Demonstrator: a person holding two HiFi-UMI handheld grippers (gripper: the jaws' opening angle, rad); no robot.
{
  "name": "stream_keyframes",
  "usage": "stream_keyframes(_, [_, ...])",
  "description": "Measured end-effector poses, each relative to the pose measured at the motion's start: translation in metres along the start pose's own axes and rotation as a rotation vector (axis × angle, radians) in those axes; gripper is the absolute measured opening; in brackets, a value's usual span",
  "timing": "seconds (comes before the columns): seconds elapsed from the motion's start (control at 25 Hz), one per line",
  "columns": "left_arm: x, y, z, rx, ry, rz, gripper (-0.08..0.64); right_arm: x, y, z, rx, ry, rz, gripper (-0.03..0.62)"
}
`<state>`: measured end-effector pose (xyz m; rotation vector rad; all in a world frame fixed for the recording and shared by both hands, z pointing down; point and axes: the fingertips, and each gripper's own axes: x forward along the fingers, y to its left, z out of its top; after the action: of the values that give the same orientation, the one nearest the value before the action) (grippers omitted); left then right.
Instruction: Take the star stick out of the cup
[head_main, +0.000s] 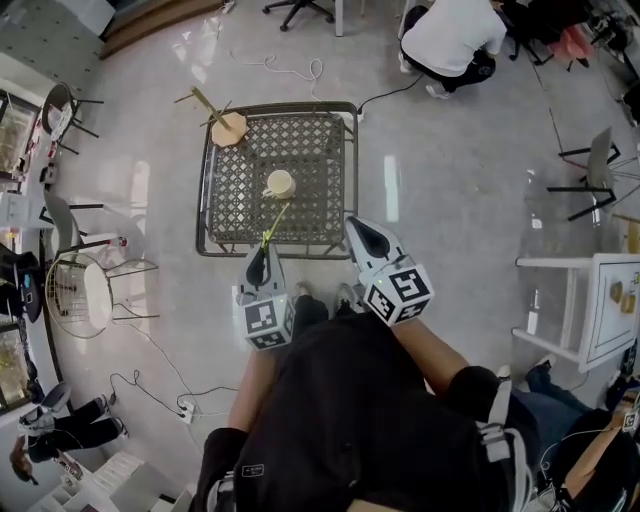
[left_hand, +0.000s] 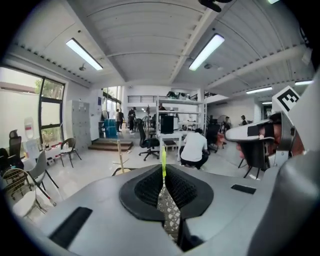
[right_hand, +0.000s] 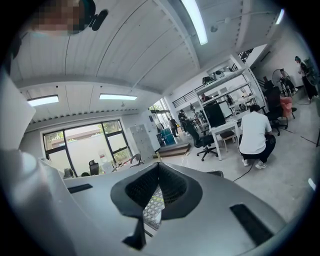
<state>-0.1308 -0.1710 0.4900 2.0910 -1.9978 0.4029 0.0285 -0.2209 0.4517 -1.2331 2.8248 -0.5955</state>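
A cream cup (head_main: 280, 183) stands near the middle of the dark lattice table (head_main: 230, 215). A thin yellow-green star stick (head_main: 275, 223) slants from the cup's near side down to my left gripper (head_main: 263, 246), which is shut on its lower end. In the left gripper view the star stick (left_hand: 163, 161) rises upright from between the closed jaws of the left gripper (left_hand: 163, 170). Whether its far end is still in the cup I cannot tell. My right gripper (head_main: 358, 222) hovers over the table's near right edge. In its own view the right gripper (right_hand: 158, 166) is shut on nothing.
A wooden stand (head_main: 226, 126) sits at the table's far left corner. A wire chair (head_main: 85, 290) stands on the floor to the left, a white shelf unit (head_main: 590, 310) to the right. A person (head_main: 452, 38) crouches beyond the table. Cables lie on the floor.
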Motion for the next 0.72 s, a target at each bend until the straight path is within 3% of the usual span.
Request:
stream_keyframes(0.28, [-0.036,0.006,0.023,-0.057,-0.068,-0.007,0.028,-0.005,0.026,-0.008,-0.019,0.007,-0.016,0.011])
stream_keyframes(0.72, [-0.067,0.033,0.018,-0.104,-0.083,-0.004,0.028,-0.007,0.069,-0.022,-0.054,0.027,-0.031,0.011])
